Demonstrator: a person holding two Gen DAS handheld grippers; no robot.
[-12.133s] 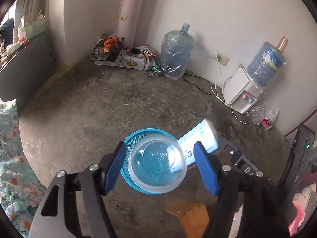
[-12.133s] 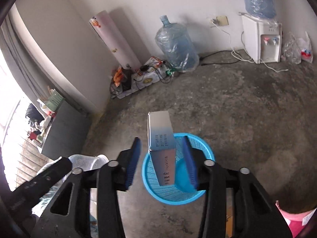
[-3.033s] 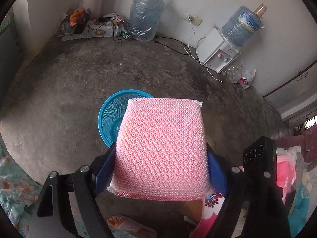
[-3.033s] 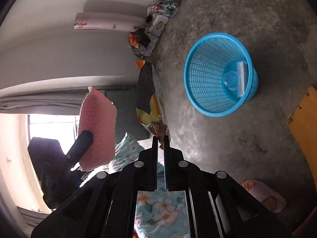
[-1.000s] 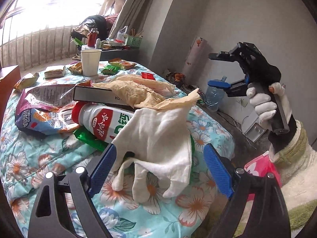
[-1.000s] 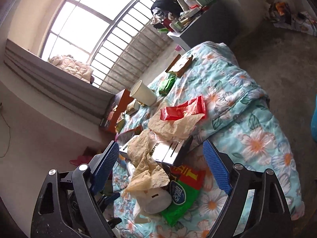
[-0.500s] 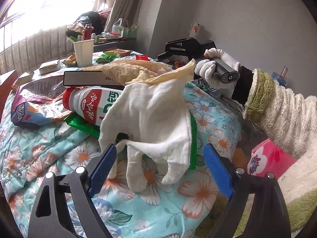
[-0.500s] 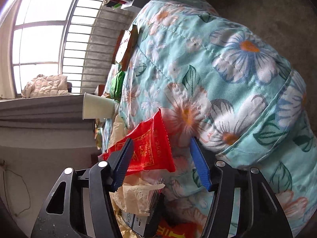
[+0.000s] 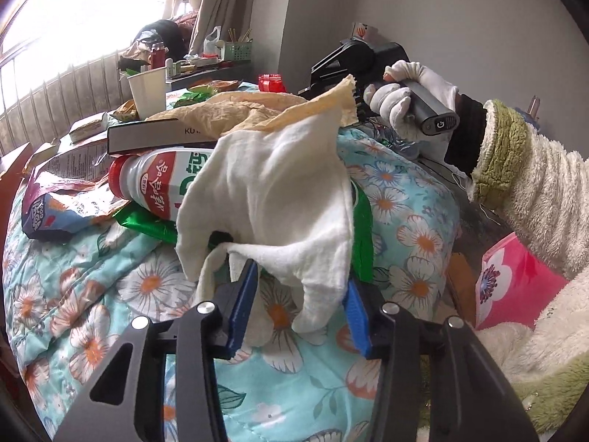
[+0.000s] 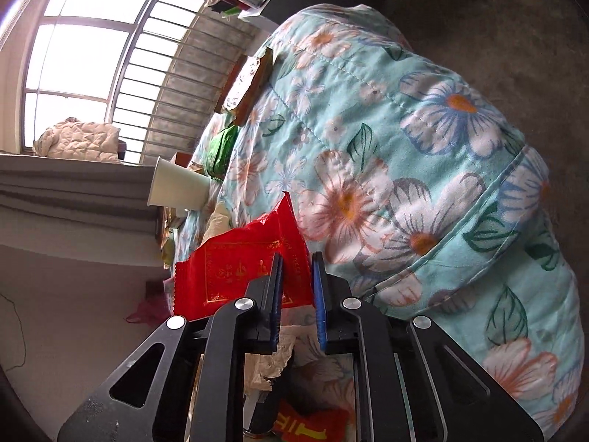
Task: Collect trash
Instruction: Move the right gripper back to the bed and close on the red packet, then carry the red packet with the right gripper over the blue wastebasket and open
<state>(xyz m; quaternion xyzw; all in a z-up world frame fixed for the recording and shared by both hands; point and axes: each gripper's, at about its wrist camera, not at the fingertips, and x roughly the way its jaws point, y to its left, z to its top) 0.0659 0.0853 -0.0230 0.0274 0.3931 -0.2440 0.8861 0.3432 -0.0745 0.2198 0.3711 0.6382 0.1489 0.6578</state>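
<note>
A white cloth glove [image 9: 279, 191] lies on a floral quilt [image 9: 405, 202], draped over other litter. My left gripper [image 9: 300, 280] has its blue pads against the glove's hanging fingers, and its jaws are closing on them. A red foil wrapper [image 10: 235, 269] lies at the quilt's edge. My right gripper [image 10: 297, 258] has the wrapper's corner between its pads, jaws closing to a narrow gap. In the left wrist view the right gripper [image 9: 353, 62] shows beyond the pile, held by a white-gloved hand [image 9: 401, 99], with the red wrapper [image 9: 271, 83] just left of it.
Under the glove lie a red-capped milk bottle [image 9: 154, 180], a green wrapper [image 9: 147, 223], a dark box [image 9: 147, 134] and crumpled brown paper [image 9: 228, 110]. A paper cup [image 9: 147, 90] stands further back. A pink flowered object [image 9: 515, 276] sits right. Concrete floor [image 10: 515, 37] lies beyond the quilt.
Both pairs of jaws have closed in from wide. The right gripper has dropped down onto the red wrapper. The left gripper has edged closer to the glove.
</note>
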